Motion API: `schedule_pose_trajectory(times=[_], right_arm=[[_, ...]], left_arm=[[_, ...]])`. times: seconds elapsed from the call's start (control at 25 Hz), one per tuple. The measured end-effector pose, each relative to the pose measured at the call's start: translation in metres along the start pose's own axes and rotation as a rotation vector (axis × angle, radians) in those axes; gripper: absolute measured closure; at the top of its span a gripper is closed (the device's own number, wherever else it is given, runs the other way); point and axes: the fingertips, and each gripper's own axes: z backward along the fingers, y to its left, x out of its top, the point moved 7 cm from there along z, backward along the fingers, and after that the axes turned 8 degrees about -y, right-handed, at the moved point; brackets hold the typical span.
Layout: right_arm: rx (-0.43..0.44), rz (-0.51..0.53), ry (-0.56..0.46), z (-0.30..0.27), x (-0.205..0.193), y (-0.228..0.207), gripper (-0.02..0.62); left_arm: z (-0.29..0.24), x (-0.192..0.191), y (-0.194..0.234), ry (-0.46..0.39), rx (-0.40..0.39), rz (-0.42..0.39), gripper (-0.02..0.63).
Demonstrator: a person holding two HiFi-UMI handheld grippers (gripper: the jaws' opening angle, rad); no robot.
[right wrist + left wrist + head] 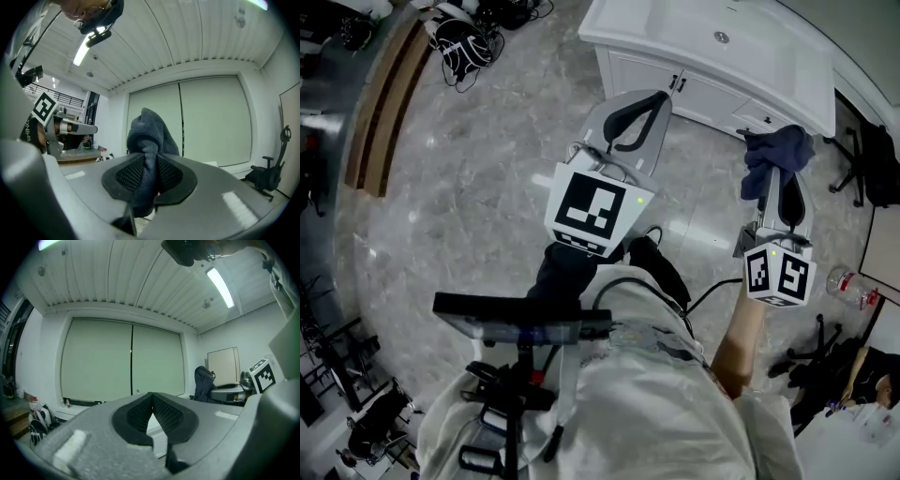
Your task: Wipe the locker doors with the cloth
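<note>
Above grey floor, 2 claws, L claw closed (tips touching), R claw clamped on 1 dark cloth

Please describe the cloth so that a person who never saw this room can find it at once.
Find the white cabinet at the top of the head view. Just before it, the right gripper pinches a crumpled dark blue-grey cloth in its jaws; the left gripper holds nothing.

The grey marbled floor carries a white cabinet at the far side. A black bag with cables lies near long wooden boards. A black chair stands at the right.
</note>
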Motion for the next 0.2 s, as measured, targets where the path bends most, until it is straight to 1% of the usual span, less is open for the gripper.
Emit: schedule_pose_trajectory(times=[0.2], right_arm=[[0.026, 0.003, -0.009, -0.023, 0.024, 0.01, 0.525]], left_arm=[[-0.006, 0.024, 0.02, 0.001, 0.015, -0.009, 0.604]])
